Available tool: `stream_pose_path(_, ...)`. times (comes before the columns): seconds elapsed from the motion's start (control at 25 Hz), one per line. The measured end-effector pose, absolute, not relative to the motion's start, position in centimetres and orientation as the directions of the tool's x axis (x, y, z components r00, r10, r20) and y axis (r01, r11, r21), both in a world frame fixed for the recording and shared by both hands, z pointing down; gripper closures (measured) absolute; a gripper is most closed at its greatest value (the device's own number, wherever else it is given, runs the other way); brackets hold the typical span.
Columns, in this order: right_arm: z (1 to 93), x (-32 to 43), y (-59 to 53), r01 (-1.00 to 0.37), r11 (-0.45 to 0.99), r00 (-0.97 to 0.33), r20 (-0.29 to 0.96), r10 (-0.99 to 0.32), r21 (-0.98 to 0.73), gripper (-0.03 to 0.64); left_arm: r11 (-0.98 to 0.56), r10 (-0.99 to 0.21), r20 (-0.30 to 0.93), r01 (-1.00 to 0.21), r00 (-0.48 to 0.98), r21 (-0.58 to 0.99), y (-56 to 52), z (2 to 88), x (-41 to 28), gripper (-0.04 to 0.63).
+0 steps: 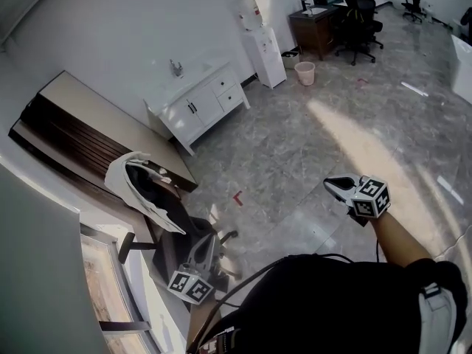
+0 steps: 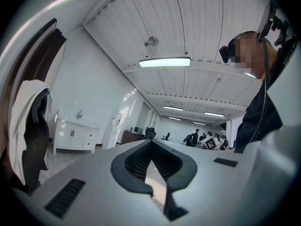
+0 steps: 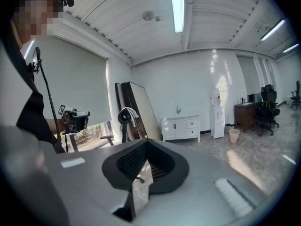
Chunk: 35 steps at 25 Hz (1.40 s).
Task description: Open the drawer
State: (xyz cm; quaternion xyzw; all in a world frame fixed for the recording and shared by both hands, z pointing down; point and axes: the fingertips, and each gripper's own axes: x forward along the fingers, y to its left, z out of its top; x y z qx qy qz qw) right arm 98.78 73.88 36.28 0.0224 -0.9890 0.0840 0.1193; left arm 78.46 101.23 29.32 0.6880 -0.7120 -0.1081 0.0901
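The white cabinet [image 1: 199, 103] stands against the far wall, with two doors and a pair of small drawers [image 1: 227, 91] at its right end; all look shut. It also shows far off as the cabinet [image 2: 75, 138] in the left gripper view and as the cabinet [image 3: 181, 128] in the right gripper view. My left gripper [image 1: 202, 248] is low at the bottom left, beside an office chair, jaws together and empty. My right gripper [image 1: 332, 184] hangs over the open floor, its jaws closed to a point, holding nothing. Both are well short of the cabinet.
An office chair [image 1: 147, 190] draped with a white cloth stands by my left gripper. A dark wooden board [image 1: 88, 135] leans on the wall. A water dispenser [image 1: 265, 54], a waste bin [image 1: 304, 73] and a desk [image 1: 316, 26] with chairs stand beyond the cabinet. Several people [image 2: 207, 139] are far off.
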Motion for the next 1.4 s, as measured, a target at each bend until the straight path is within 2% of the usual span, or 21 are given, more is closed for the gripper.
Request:
stream_pose_path(0.28,37.3,97.2,70.9,-0.16,0.975,-0.956,0.27,-0.114,-0.155,0.621,-0.073,-0.997,-0.047,-0.952,0.062,0.299,96.1,30.3,74.6,0.594)
stream_pose_path(0.68,31.1,86.2,71.9,-0.243,0.968,-0.944,0.247,-0.221,-0.062,0.621,-0.212,-0.977,-0.087,-0.933,0.195,0.289,93.7,28.1,62.6,0.594)
stream_pose_path(1.04,31.0,76.3,73.2,-0.239,0.97,-0.943,0.248,-0.222,-0.039,0.621,-0.295,-0.955,-0.085,-0.911,0.283,0.287,92.4,28.5,55.2,0.594)
stream_pose_path(1.4,32.0,70.9,69.7,-0.19,0.98,-0.953,0.252,-0.169,-0.062,0.621,-0.23,-0.973,-0.07,-0.927,0.219,0.297,89.8,29.0,50.2,0.594)
